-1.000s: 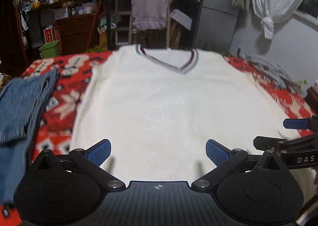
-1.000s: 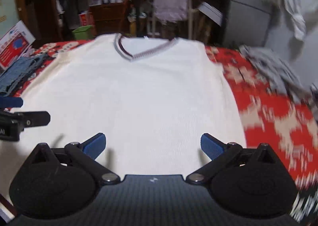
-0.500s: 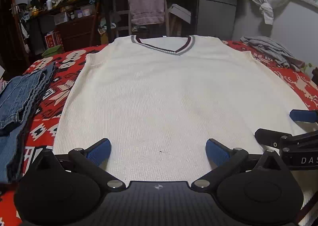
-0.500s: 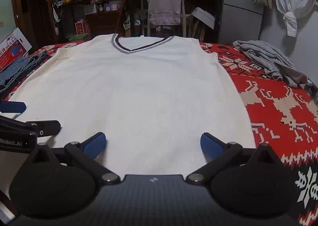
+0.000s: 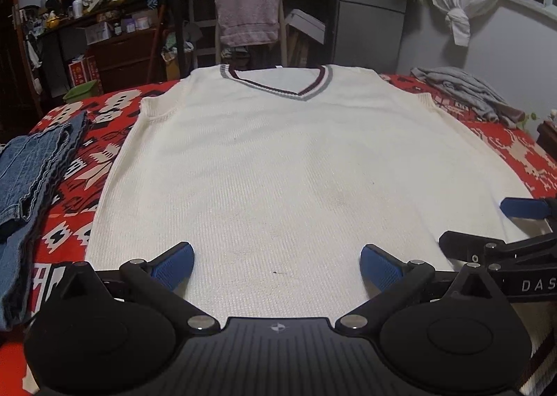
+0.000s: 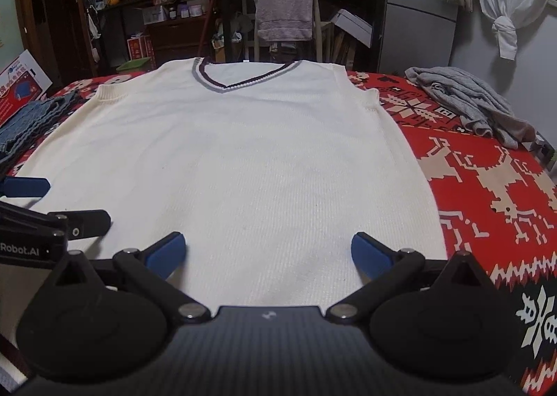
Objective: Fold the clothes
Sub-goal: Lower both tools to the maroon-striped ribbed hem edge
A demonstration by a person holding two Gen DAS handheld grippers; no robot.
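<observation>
While the left gripper (image 5: 276,265) hovers with blue ribbed pads spread wide, a cream knit vest (image 5: 278,166) lies flat at 12 o'clock on a red patterned blanket (image 5: 87,152); folded denim (image 5: 28,166) at 9 o'clock. Right wrist view: right gripper (image 6: 267,254) pads likewise apart, vest (image 6: 229,166) ahead, crumpled grey garment (image 6: 466,100) at 2 o'clock.

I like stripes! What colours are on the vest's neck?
The V-neck collar has dark maroon, white and grey stripes, clearest in the left wrist view.
</observation>
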